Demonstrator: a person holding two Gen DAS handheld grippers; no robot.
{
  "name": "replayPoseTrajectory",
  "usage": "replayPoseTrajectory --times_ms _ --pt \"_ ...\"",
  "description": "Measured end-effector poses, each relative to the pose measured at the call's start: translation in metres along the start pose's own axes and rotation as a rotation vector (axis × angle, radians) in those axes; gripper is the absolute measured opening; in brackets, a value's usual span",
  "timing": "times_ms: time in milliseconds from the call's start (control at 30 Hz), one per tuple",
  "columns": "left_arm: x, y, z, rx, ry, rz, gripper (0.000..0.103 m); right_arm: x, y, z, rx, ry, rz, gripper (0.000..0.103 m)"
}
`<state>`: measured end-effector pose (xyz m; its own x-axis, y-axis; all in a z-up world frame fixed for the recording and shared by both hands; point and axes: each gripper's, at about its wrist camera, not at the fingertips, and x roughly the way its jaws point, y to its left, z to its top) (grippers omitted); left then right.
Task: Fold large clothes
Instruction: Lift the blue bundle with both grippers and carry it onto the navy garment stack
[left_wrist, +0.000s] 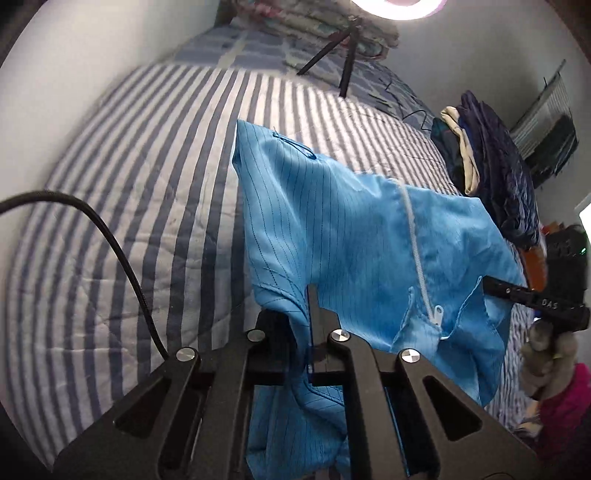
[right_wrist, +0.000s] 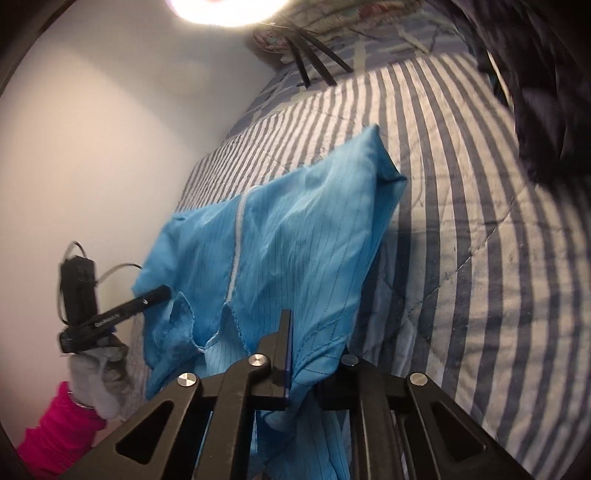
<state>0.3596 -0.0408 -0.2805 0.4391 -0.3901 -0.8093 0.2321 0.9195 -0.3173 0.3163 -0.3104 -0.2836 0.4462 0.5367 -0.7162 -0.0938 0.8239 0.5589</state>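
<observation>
Left wrist view: the left gripper (left_wrist: 312, 332), at lower centre of the frame, has its jaws pressed together on a fold of the blue garment (left_wrist: 332, 229), which hangs lifted above the striped bedspread (left_wrist: 129, 184) and fills the middle of the frame. A white zipper (left_wrist: 415, 251) runs down the cloth right of centre. At the right edge, the right gripper (left_wrist: 487, 282) pinches the garment's other edge, held by a gloved hand (left_wrist: 546, 354) with a pink sleeve (left_wrist: 569, 398). A pile of dark clothes (left_wrist: 491, 166) lies at upper right; tripod legs (left_wrist: 332, 55) stand at top centre beneath a ring light (left_wrist: 399, 7).

Right wrist view: the right gripper (right_wrist: 286, 343) is likewise clamped on the garment (right_wrist: 288, 229), at lower centre. The left gripper (right_wrist: 162, 291) grips the cloth at left.
</observation>
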Motion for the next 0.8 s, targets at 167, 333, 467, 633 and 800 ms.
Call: replayPoseTrajectory --times_ms 167,333,467,633,800 --pt "-0.025 -0.022 -0.009 0.048 -0.043 0.035 0.003 -0.018 0.034 -0.004 -0.100 -0.004 -0.097 0.004" --pt "-0.058 -0.050 -0.028 0.150 -0.098 0.071 0.003 -0.038 0.066 -0.013 -0.211 -0.014 -0.204 0.003" --pt "-0.080 -0.073 -0.042 0.182 -0.126 0.046 0.002 -0.060 0.081 -0.022 -0.278 -0.032 -0.259 0.003" --pt "-0.100 -0.102 -0.050 0.231 -0.158 0.008 0.002 -0.095 0.084 -0.032 -0.318 -0.065 -0.297 0.003" --pt "-0.106 -0.127 -0.039 0.245 -0.177 -0.061 0.002 -0.130 0.074 -0.032 -0.320 -0.099 -0.315 0.003"
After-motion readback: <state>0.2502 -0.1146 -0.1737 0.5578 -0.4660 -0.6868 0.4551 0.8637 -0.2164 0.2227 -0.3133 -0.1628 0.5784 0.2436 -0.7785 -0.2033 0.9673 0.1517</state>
